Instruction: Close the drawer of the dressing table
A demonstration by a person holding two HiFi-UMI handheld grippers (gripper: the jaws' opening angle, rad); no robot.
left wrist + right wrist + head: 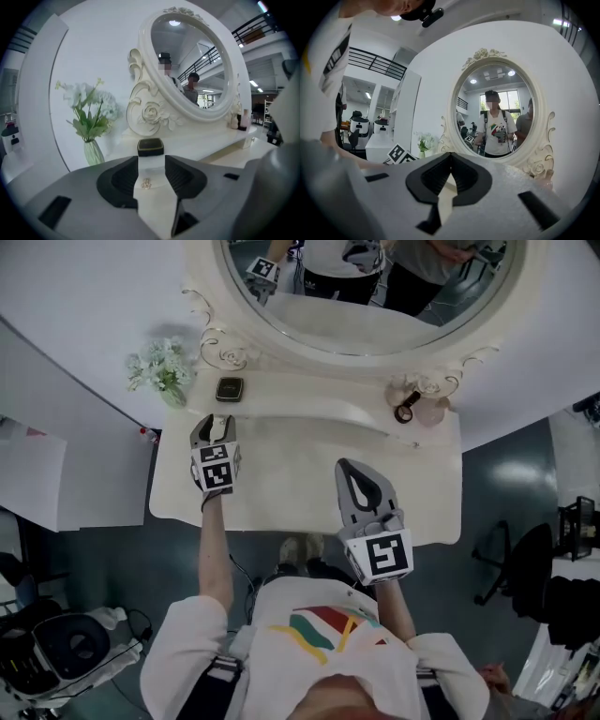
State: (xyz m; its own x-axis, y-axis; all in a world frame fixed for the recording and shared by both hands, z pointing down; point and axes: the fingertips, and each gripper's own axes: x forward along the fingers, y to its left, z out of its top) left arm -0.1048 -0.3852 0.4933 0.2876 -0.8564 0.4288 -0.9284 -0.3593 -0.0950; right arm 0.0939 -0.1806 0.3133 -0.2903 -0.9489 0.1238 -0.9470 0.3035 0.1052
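Head view, dressing table (281, 498), long axis left-right

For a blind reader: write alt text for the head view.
A person, seen from above, holds two grey hand-held grippers over a white dressing table: the left hand-held gripper open, the right hand-held gripper shut. Behind: an oval white-framed mirror, pale flowers in a vase, a small dark box.

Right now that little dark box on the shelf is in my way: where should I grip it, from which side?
Grip the box by its left and right edges, coming from the front. It lies flat and low, with the mirror frame close behind and the vase at its left, so the front is probably freest. The left gripper faces it, jaws apart.
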